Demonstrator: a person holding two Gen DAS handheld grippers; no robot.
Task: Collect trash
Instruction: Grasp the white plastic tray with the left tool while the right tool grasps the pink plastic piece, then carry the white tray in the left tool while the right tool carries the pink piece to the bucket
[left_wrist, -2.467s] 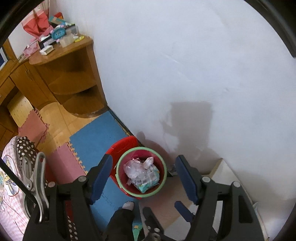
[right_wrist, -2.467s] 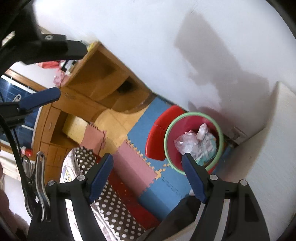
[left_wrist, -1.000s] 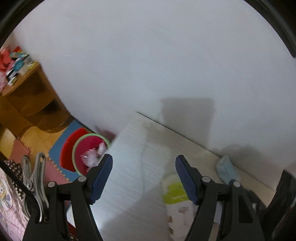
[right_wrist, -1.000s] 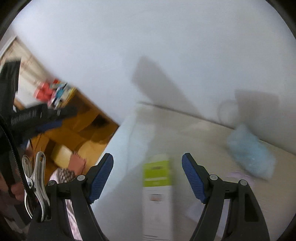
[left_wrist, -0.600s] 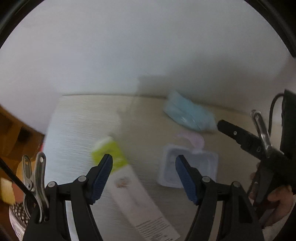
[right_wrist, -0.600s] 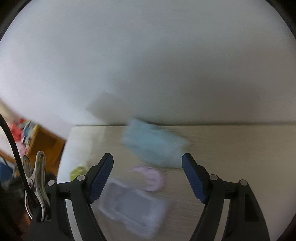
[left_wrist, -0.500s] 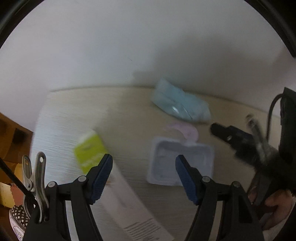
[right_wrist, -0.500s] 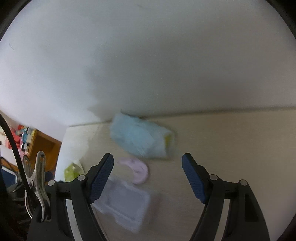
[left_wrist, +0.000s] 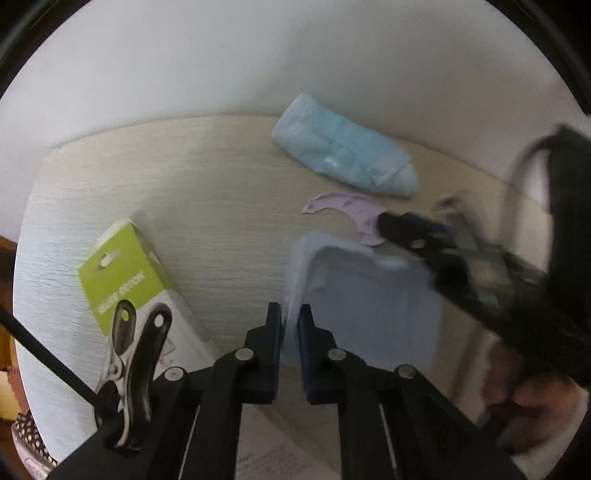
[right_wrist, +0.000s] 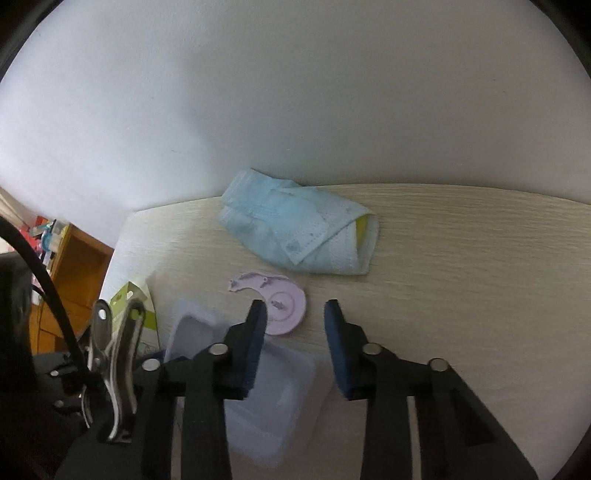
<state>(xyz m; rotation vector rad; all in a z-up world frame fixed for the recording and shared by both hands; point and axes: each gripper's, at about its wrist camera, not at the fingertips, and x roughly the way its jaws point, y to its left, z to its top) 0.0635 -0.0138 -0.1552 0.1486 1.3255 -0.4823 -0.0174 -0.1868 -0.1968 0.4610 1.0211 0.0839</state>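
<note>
Now, tray (left_wrist: 369, 306): thin clear plastic, likely light and bendy; lies mid-tabletop.
Hold: left gripper (left_wrist: 291, 321) has just closed onto its near wall.
Right gripper (right_wrist: 293, 325): jaws just narrowed, empty, above the lilac piece (right_wrist: 280, 304).
Nearby: blue mask (right_wrist: 295, 236) by the back edge; green box (left_wrist: 122, 266) toward the left edge.

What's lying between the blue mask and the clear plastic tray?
The lilac plastic piece lies between mask and tray, clearest in the right wrist view.
</note>
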